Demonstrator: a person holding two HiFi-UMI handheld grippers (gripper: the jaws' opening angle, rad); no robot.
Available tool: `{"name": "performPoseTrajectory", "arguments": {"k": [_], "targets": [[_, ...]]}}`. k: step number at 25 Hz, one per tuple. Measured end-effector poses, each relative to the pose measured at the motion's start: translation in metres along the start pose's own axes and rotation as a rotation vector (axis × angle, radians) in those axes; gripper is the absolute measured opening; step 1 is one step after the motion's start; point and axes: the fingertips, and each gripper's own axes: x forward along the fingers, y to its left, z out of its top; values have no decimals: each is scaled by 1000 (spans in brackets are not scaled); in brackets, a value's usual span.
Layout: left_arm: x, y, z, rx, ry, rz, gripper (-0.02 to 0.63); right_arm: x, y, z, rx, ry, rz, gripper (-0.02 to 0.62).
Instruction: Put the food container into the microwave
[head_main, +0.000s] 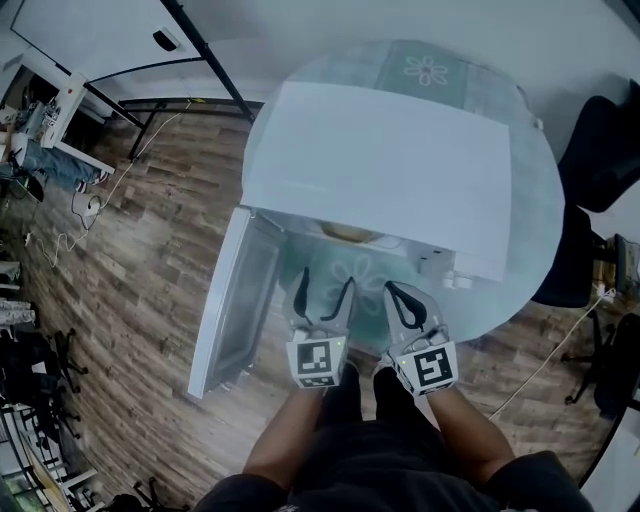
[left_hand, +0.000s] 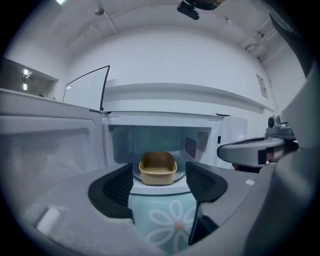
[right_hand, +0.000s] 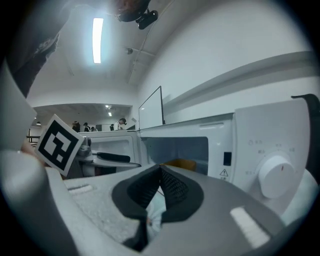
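Observation:
A tan food container (left_hand: 157, 168) sits inside the white microwave (head_main: 385, 175), on its turntable, and its edge shows in the cavity (head_main: 350, 234) from above. The microwave door (head_main: 232, 300) hangs wide open to the left. My left gripper (head_main: 322, 299) is open and empty just in front of the cavity, its jaws framing the container from a distance (left_hand: 159, 185). My right gripper (head_main: 405, 304) is shut with nothing between its pads (right_hand: 159, 186), beside the left one, facing the control panel side. A sliver of the container (right_hand: 180, 163) shows past it.
The microwave stands on a round table with a pale green flower-patterned cloth (head_main: 360, 275). Its dial (right_hand: 276, 175) is at the right of the front. Black chairs (head_main: 600, 150) stand at the right, and a desk with cables (head_main: 70, 120) at the far left on the wooden floor.

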Motion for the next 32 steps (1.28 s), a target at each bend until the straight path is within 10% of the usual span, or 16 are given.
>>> {"name": "performPoseTrajectory", "arguments": {"k": [21, 32], "targets": [[-70, 10, 93, 21, -120, 34, 8, -6, 46, 77, -80, -74, 99, 2], [-86, 12, 119, 21, -152, 10, 5, -15, 57, 117, -142, -131, 137, 2]]}}
